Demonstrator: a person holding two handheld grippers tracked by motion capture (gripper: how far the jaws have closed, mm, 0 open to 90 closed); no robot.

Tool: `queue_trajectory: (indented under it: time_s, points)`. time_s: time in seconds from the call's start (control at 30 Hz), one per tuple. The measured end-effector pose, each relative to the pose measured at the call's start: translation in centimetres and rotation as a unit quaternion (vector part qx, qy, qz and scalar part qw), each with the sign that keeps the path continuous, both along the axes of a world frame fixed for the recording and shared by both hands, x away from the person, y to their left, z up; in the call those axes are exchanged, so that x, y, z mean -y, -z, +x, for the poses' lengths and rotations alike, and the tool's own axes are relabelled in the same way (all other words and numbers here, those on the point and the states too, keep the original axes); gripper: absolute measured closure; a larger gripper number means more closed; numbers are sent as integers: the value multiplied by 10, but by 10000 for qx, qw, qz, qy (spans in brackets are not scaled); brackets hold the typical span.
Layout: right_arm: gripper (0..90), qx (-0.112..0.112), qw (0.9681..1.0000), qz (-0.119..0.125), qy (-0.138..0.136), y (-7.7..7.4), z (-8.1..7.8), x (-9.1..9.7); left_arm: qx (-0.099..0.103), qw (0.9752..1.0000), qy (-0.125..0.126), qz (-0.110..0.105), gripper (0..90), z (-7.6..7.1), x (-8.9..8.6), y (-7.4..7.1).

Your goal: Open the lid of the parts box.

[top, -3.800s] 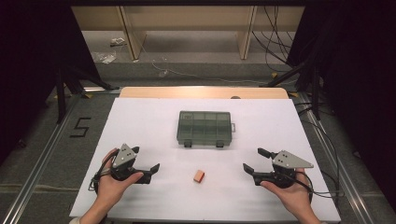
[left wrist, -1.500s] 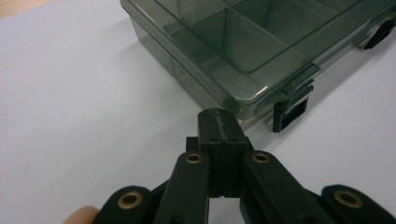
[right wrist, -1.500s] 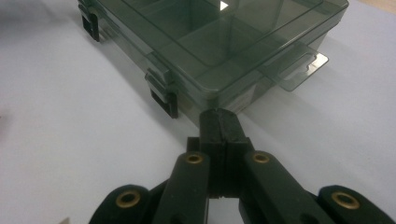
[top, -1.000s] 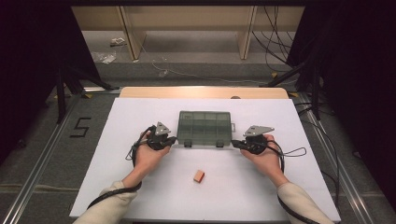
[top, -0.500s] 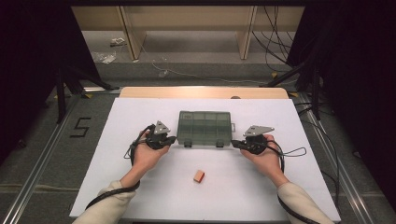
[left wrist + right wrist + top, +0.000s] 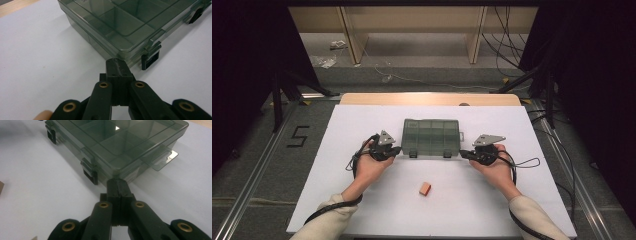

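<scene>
A closed, translucent dark-green compartment box (image 6: 431,136) lies in the middle of the white board (image 6: 337,150). It has two black latches on its near side. My left gripper (image 6: 397,149) is shut with nothing in it, and its tip rests against the box's front left corner. In the left gripper view the shut jaws (image 6: 117,63) meet the box wall (image 6: 100,42) just left of a latch (image 6: 150,58). My right gripper (image 6: 463,154) is also shut and empty at the front right corner. There its tip (image 6: 117,182) stands beside the other latch (image 6: 90,173).
A small orange-brown block (image 6: 425,188) lies on the board, nearer the person than the box and between the two forearms. A clear hang tab (image 6: 162,160) sticks out from the box's right end. Cables trail from both grippers. Shelving and floor lie beyond the table.
Since the earliest frame, both hands have moved from the board's near part up to the box's front corners. Nothing has moved over the last second.
</scene>
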State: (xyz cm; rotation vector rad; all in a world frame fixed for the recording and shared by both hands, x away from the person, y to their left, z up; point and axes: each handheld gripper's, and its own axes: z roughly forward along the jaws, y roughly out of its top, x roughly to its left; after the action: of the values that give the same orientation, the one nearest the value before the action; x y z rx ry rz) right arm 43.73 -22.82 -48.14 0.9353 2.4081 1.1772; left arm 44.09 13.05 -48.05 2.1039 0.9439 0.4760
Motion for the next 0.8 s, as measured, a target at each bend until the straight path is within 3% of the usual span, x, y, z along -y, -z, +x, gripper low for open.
queue_trajectory:
  time_s: [0.8]
  points:
    - [900, 269, 9988, 391, 97, -18, 0, 2, 221, 9991, -77, -343, 897, -1, 0, -14]
